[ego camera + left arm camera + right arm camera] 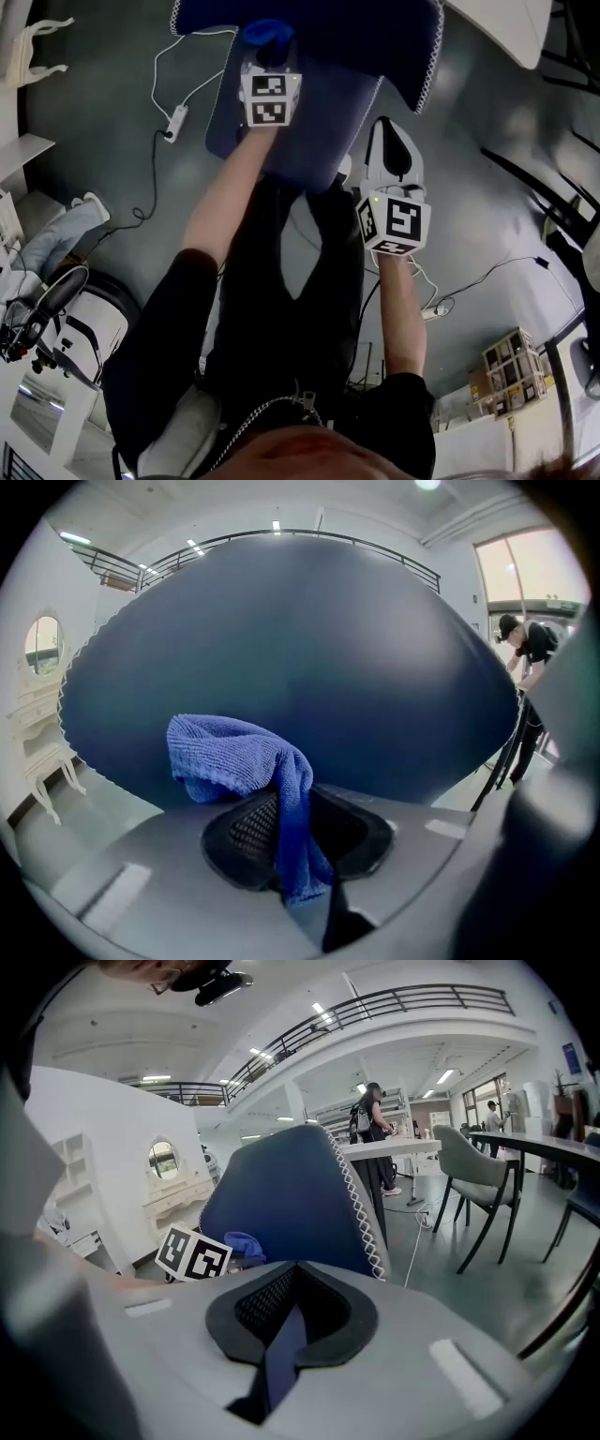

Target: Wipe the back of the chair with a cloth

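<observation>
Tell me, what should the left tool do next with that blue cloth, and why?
Probably press the cloth forward onto the chair back and begin a sideways stroke. The left tool pinches the cloth, and the dark back fills its view just ahead; whether they touch yet isn't clear.

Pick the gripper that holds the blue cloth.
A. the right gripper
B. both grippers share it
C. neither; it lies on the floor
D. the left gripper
D: in the left gripper view the blue cloth is pinched between the fingers of the left gripper, in front of the chair back. The right gripper has no cloth in it.
</observation>
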{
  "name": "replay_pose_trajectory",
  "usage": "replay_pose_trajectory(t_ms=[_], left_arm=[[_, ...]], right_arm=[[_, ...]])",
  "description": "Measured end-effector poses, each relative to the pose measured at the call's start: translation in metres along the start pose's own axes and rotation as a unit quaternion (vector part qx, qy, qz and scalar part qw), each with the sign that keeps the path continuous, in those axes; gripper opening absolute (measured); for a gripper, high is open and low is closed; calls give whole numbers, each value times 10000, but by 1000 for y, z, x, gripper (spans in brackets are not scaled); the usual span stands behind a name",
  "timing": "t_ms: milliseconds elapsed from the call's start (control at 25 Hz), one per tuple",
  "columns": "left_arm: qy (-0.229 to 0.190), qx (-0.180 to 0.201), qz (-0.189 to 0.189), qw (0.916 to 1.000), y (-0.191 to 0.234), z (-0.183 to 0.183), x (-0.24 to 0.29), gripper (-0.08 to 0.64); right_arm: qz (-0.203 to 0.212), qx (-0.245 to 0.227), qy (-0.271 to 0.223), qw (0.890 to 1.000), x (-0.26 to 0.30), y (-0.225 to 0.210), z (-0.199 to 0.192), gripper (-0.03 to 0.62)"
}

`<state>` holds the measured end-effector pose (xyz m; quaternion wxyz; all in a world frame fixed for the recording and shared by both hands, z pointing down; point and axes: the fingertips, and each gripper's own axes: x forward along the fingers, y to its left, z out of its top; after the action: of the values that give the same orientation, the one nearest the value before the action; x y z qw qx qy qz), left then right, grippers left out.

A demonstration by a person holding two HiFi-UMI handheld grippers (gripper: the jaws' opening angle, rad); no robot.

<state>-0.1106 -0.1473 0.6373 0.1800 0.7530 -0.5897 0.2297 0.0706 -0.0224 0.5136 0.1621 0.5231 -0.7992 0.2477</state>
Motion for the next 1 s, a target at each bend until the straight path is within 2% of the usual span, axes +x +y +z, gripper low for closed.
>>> replay_pose_trajectory(t_ms=[720, 880, 1000], left_arm=[[52, 346, -1057, 9938, -129, -2, 1, 84], [117, 454, -1391, 9892, -160, -6, -3, 84], [89, 573, -1811, 9818, -187, -9, -10, 84]], right_arm=[[-627, 236, -103, 9977, -54, -35, -7, 3], [-764, 284, -104, 9966, -66, -44, -10, 3], [-806, 315, -79, 9962, -70, -49, -15, 3]])
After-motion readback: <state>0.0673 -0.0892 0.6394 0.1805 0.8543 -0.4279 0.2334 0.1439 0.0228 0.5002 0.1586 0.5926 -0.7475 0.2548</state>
